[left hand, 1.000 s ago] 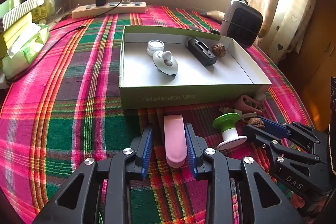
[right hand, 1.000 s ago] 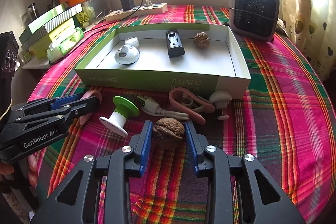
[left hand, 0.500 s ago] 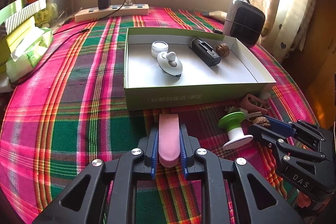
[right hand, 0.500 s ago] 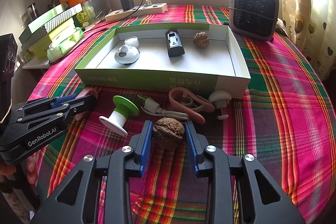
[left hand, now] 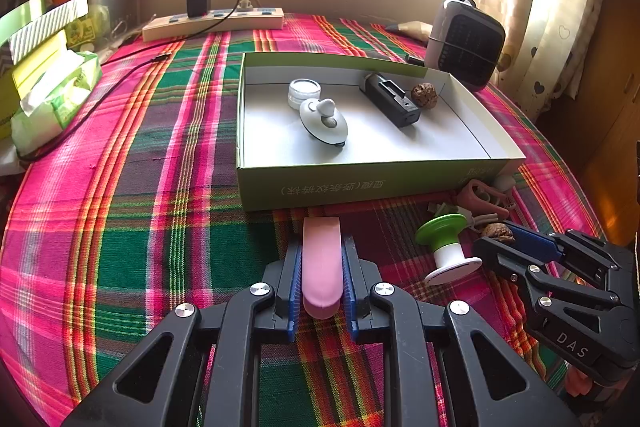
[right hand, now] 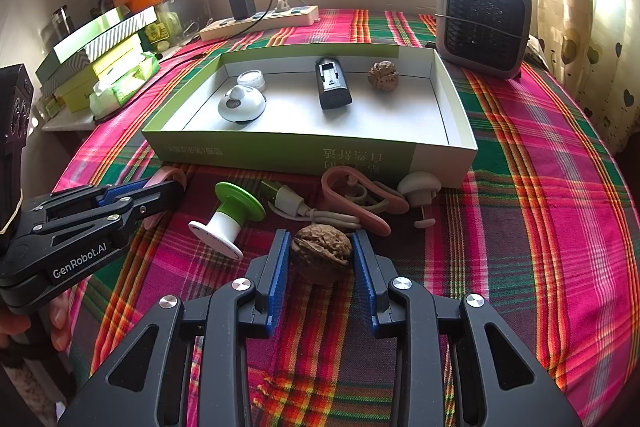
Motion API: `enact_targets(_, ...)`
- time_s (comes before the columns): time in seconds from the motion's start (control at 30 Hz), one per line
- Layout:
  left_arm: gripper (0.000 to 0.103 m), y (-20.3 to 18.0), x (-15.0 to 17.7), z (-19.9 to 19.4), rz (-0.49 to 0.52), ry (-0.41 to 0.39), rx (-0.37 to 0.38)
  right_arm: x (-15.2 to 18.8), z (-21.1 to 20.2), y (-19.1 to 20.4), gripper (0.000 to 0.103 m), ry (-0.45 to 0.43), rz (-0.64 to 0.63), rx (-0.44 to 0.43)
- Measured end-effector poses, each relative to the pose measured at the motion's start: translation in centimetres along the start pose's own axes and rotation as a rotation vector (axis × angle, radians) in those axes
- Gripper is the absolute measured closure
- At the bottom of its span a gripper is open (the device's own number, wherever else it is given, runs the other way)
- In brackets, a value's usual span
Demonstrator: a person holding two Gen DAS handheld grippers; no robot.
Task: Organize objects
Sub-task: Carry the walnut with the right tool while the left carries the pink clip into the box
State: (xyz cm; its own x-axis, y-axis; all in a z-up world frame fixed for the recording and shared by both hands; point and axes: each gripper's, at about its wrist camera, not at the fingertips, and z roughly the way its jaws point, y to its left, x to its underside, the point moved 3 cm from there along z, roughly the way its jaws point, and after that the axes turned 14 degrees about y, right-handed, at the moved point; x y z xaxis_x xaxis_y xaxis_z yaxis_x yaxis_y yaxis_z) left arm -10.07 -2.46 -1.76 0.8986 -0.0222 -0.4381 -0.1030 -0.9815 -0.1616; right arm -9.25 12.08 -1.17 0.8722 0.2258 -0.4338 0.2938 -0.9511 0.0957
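The left gripper (left hand: 321, 269), angled down at the cloth, clamps a pink clip (left hand: 321, 263); the box (left hand: 360, 183) wall stands just ahead. The right gripper (right hand: 321, 259), tilted alike, grips a walnut (right hand: 320, 253), with clutter between it and the box

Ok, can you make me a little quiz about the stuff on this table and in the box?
1. True or false: the left tongs squeeze the pink piece.
2. What sits between the right tongs? A) green spool B) walnut C) cable
3. How many things lie inside the green box?

Key: 1 true. 2 B, the walnut. 3 four: white jar, round white knob, black device, second walnut.
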Motion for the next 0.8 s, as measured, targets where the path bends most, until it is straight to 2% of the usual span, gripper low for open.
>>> enact_targets(0.8,0.087,-0.18,0.03,-0.61,0.003,-0.014,0.0,-0.03,-0.6,-0.13,0.07,-0.019,0.005,-0.016)
